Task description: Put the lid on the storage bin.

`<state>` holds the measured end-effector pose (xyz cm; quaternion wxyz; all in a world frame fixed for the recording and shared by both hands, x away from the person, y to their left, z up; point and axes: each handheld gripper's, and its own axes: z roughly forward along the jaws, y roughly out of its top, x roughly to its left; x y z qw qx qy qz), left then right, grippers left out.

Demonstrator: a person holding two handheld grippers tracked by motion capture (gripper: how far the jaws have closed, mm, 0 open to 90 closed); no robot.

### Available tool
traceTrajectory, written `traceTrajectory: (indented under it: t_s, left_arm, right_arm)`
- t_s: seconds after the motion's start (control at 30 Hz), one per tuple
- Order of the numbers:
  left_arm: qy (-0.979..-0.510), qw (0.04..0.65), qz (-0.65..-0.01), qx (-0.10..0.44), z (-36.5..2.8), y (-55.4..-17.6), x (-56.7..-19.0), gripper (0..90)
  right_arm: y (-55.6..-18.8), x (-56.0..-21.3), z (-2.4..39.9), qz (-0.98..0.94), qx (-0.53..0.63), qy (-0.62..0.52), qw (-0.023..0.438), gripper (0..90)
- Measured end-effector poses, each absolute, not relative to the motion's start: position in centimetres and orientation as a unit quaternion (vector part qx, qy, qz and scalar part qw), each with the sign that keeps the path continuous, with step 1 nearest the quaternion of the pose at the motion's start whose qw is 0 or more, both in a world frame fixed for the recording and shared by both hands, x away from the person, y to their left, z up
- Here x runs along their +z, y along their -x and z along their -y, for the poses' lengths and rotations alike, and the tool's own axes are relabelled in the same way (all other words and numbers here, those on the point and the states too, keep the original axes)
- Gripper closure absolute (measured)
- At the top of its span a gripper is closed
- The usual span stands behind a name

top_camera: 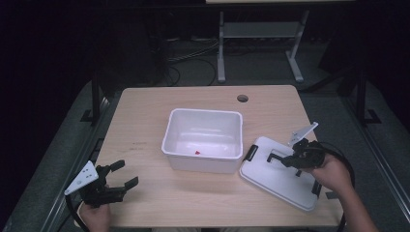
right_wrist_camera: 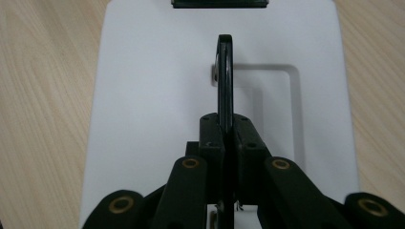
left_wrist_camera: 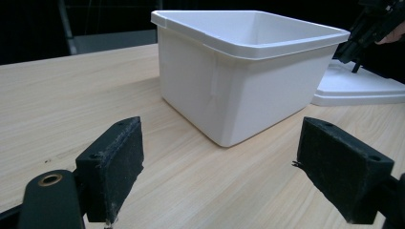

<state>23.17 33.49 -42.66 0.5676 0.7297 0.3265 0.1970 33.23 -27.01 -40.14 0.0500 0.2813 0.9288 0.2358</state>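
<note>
On the wooden table [top_camera: 145, 140], a white plastic bin [top_camera: 203, 140] is being shown upright near the middle, open at the top, with a small red item [top_camera: 197, 152] lying on its floor toward the near wall. Just to the right of the bin, a white lid [top_camera: 283, 176] is lying flat on the table, turned at an angle, with a black latch [top_camera: 251, 152] at the end nearest the bin.

Over the lid, the right claw [top_camera: 276, 158] is being held by the person's right hand [top_camera: 332, 172], and its jaws are being pressed together on the lid's black handle [right_wrist_camera: 225, 78], which is standing up on edge from the lid's recessed centre in the right gripper view. The handle is seen pinched between the two pads, with the lid's white surface spread out underneath.

At the near left corner of the table, the left claw [top_camera: 126, 174] is being held by the person's left hand [top_camera: 94, 216] with its jaws spread wide and nothing between them. In the left gripper view the two black pads [left_wrist_camera: 113, 167] are seen well apart, just above the table, pointing toward the bin's near corner.
</note>
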Motion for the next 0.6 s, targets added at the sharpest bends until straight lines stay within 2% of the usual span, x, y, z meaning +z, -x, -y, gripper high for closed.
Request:
traceTrajectory:
  t_s: [0.6]
  left_arm:
    - [-0.730,0.567,-0.326,0.197,-33.36,-23.15,-42.65,15.7]
  right_arm:
    - [-32.35,-39.53,27.74,-0.928,0.247,-0.275,0.053,84.4]
